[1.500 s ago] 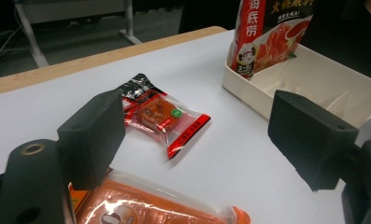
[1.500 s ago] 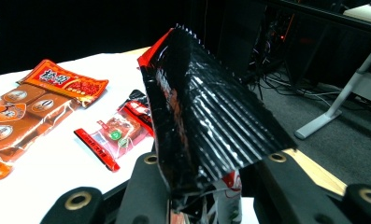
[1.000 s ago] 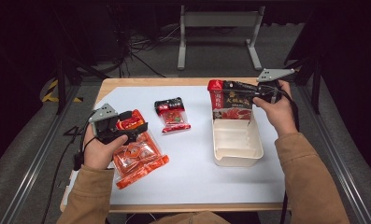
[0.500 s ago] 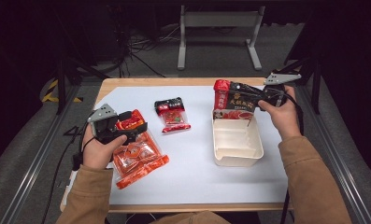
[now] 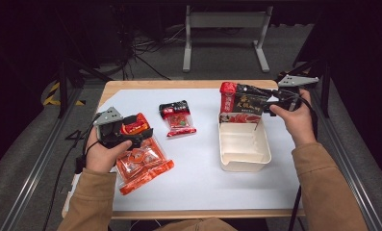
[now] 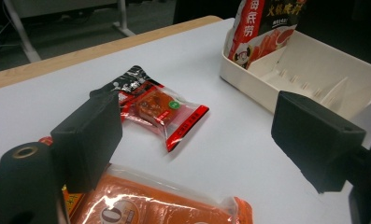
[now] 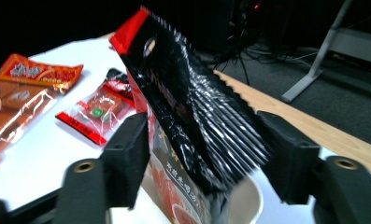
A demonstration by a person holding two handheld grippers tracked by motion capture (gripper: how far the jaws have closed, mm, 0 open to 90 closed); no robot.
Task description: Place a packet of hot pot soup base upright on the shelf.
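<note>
Over the far end of the cream tray (image 5: 244, 156), the right tongs (image 5: 265, 99) grip a black-and-red pouch (image 5: 240, 103), its lower edge inside the tray. On the white worktop (image 5: 203, 178), the left tongs (image 5: 143, 134) stand wide above an orange packet (image 5: 143, 163), near a small red sachet (image 5: 178, 119).

Black-and-red pouch (image 7: 192, 116): blurred in my right gripper view, lower end cut off by the bottom edge; print unreadable.
Orange packet (image 6: 160, 205): cropped by the bottom edge, partly behind my left gripper's near jaw.
Cream tray (image 6: 314, 74): far corner past the right edge.
Small sachet (image 5: 177, 117): label too small to read.
</note>
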